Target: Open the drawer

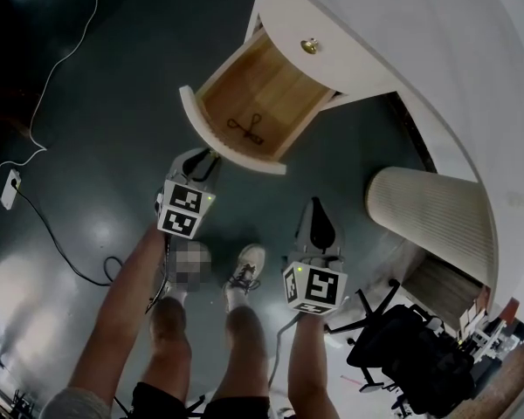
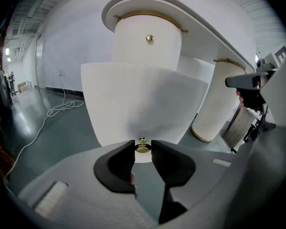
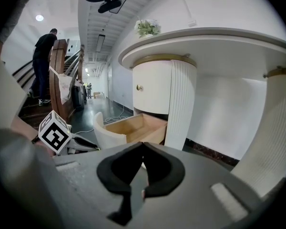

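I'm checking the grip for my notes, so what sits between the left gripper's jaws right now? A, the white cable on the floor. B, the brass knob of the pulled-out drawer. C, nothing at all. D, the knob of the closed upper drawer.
B: the left gripper view shows the left gripper closed on the brass knob of the pulled-out drawer.

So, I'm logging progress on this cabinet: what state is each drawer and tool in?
lower drawer: pulled out, open
upper drawer: shut
left tool: closed on the lower drawer's brass knob
right tool: shut, holding nothing
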Available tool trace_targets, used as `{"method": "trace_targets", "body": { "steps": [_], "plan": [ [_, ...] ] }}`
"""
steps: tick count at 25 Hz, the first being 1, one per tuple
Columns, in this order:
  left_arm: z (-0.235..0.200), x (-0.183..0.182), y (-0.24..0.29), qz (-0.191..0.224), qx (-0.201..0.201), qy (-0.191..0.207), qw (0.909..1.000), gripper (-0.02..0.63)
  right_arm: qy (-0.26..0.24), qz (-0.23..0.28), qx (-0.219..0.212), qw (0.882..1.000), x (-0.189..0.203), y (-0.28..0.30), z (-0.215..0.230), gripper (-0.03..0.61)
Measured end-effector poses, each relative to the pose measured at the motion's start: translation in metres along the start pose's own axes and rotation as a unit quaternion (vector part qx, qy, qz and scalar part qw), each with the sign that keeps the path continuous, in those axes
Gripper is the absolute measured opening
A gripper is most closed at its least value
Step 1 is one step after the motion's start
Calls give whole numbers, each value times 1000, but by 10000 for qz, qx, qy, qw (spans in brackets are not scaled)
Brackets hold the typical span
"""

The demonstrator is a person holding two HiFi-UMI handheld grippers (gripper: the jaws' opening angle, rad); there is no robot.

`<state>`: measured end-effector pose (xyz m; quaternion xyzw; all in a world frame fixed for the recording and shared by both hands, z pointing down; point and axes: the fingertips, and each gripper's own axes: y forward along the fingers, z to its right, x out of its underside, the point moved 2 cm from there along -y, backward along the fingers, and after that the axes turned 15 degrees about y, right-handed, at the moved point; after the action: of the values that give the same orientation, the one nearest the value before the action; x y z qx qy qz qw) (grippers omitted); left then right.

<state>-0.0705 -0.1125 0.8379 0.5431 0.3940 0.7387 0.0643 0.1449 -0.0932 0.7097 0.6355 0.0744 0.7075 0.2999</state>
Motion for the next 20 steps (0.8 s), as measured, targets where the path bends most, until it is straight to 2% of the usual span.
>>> {"method": "trace_targets", "body": {
  "steps": [15, 20],
  "plan": [
    [6, 14, -16, -91, 16, -35, 10000, 114, 82, -122, 66, 9999, 12, -13, -11, 3],
    [8, 14, -17, -142, 115, 101, 9998, 128, 123, -135, 106, 9998, 12, -17, -10, 3]
  ]
}}
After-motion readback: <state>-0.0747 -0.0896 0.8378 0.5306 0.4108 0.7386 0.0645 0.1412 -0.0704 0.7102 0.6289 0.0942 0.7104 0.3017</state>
